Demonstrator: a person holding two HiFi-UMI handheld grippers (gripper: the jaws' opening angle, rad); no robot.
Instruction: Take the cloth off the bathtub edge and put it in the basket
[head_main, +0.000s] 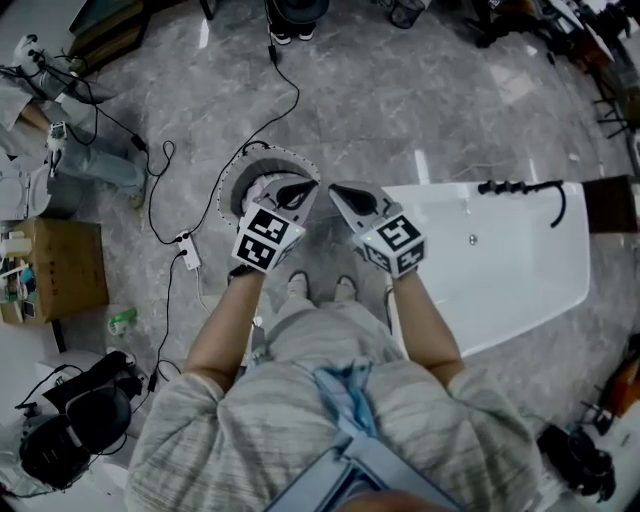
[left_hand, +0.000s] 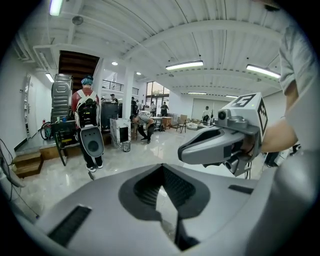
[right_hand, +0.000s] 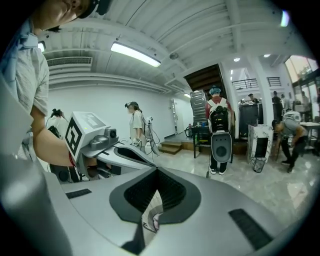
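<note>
while the person is standing on the grey marble floor (head_main: 400, 100) with both arms stretched forward, the left gripper (head_main: 298, 190) and the right gripper (head_main: 345, 195) are hanging side by side, tips near each other but apart. the left gripper (left_hand: 161, 167) is clenched, its jaws meeting at the tips with nothing clamped between them. the right gripper (right_hand: 156, 172) is likewise clenched and carrying nothing. a pale patterned patch is showing through the slit behind its closed tips, lying beneath the gripper; whether that is the cloth i cannot tell.

in the head view the left gripper is hovering over the round basket (head_main: 228, 185), which is sitting on the floor just beside the end of the white bathtub (head_main: 520, 280). a pale cloth (head_main: 262, 188) is lying inside the basket, partly covered by the left gripper. the right gripper is hovering between the basket and the bathtub's near corner. a black hose fitting (head_main: 520, 187) is resting along the bathtub's far edge. a cardboard box (head_main: 60, 265) is sitting well apart at the left, and black cables (head_main: 165, 215) are trailing across the floor between it and the basket.
</note>
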